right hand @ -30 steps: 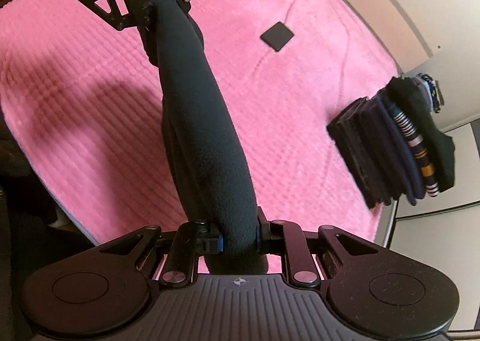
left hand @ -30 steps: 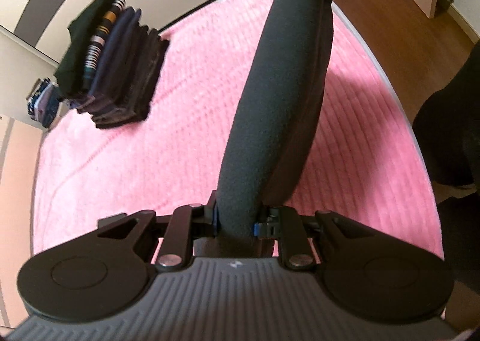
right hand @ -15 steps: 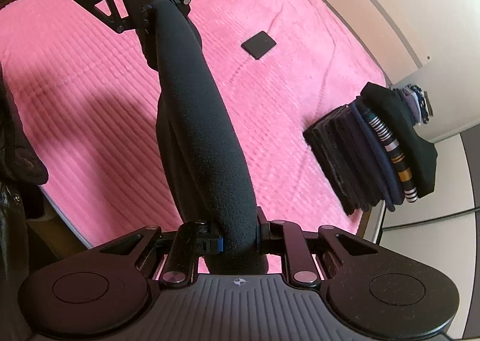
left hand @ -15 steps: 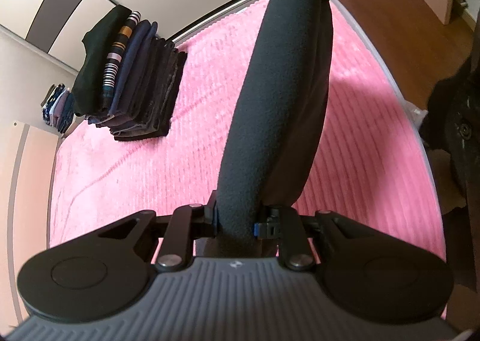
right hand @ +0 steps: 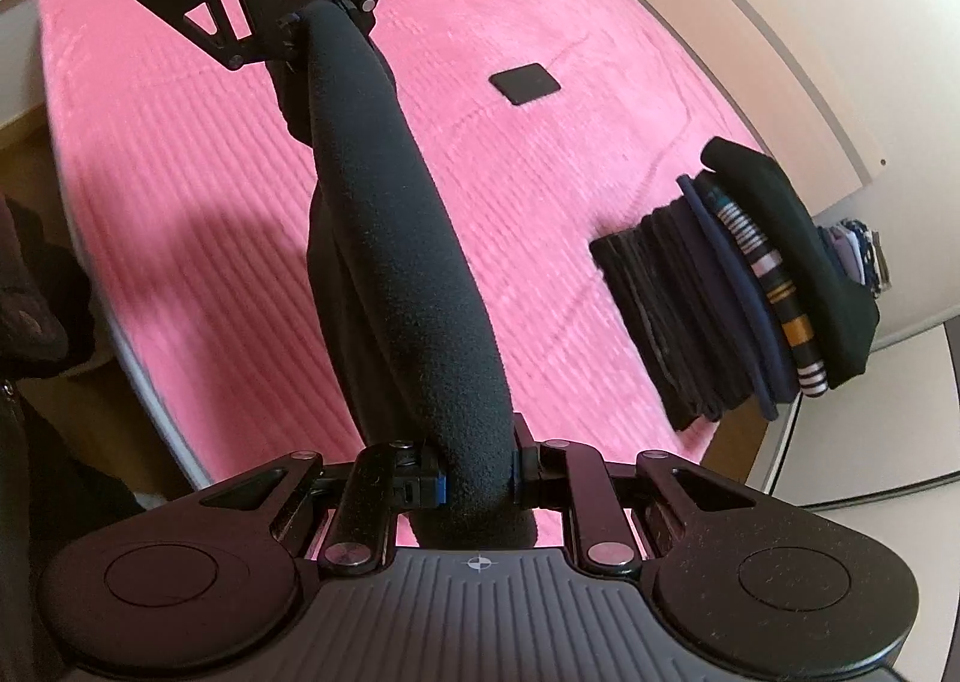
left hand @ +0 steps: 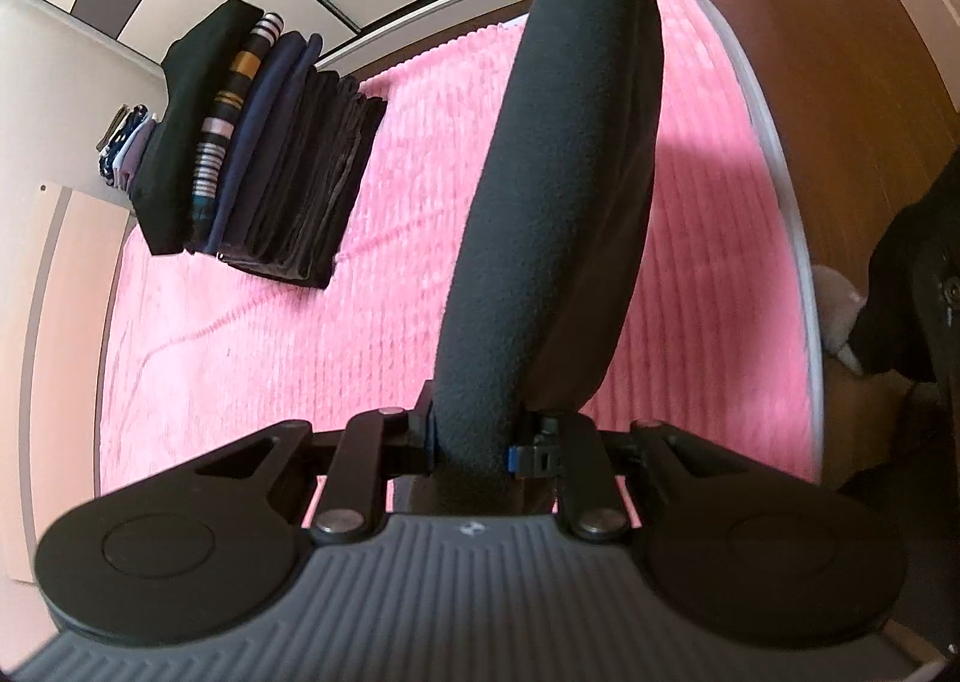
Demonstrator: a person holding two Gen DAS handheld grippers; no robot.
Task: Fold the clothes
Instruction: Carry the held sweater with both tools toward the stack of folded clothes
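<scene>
Matte black hand-held gripper [left hand: 474,445] with ribbed grey housing, silver pivot screws, blue pad clips.

A bed covered in a ribbed pink fleece blanket [right hand: 600,21] fills both views.
A stack of folded dark clothes [left hand: 264,159], one banded in white and orange stripes, stands near one edge; a small flat black square [right hand: 524,83] lies well apart.

Dark fleece garment [left hand: 558,214] bunched into a thick roll, stretched taut above pink bed. Folded clothes stack [left hand: 252,153] sits far left, mostly dark, one striped.
</scene>
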